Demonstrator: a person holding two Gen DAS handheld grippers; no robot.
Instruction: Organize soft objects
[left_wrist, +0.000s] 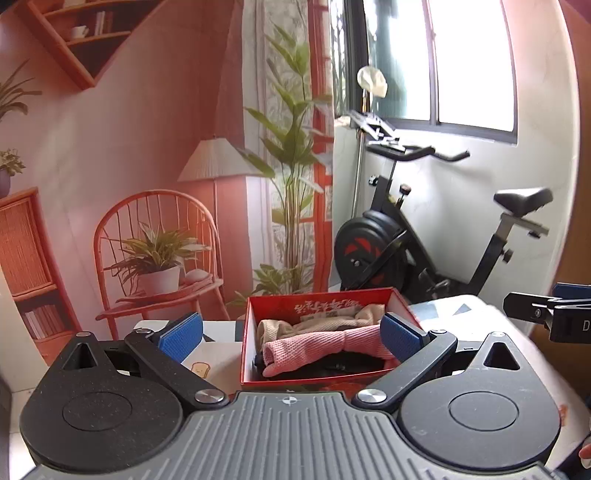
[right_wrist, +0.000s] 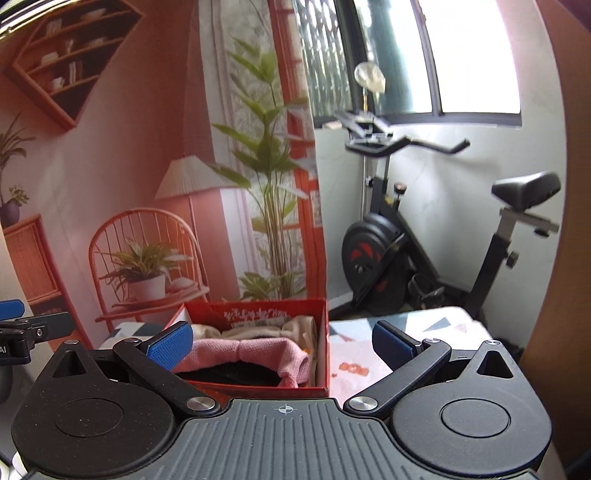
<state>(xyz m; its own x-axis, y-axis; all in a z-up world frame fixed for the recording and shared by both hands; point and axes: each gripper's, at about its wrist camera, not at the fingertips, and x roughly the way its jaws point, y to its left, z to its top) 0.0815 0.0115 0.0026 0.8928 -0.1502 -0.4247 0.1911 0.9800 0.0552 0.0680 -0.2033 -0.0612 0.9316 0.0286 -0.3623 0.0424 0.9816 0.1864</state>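
Note:
A red box (left_wrist: 248, 332) stands on the table, holding a pink knitted cloth (left_wrist: 325, 345), a beige cloth (left_wrist: 280, 326) behind it and a black item (left_wrist: 332, 365) under it. My left gripper (left_wrist: 291, 334) is open and empty, raised in front of the box, which sits between its blue pads. In the right wrist view the same box (right_wrist: 325, 354) with the pink cloth (right_wrist: 255, 350) lies left of centre. My right gripper (right_wrist: 282, 343) is open and empty, to the right of the box.
The table has a patterned cover (right_wrist: 424, 328). A printed room backdrop (left_wrist: 147, 184) stands behind the table. An exercise bike (left_wrist: 424, 240) stands at the back right under a window. The right gripper's side shows at the left view's right edge (left_wrist: 554, 310).

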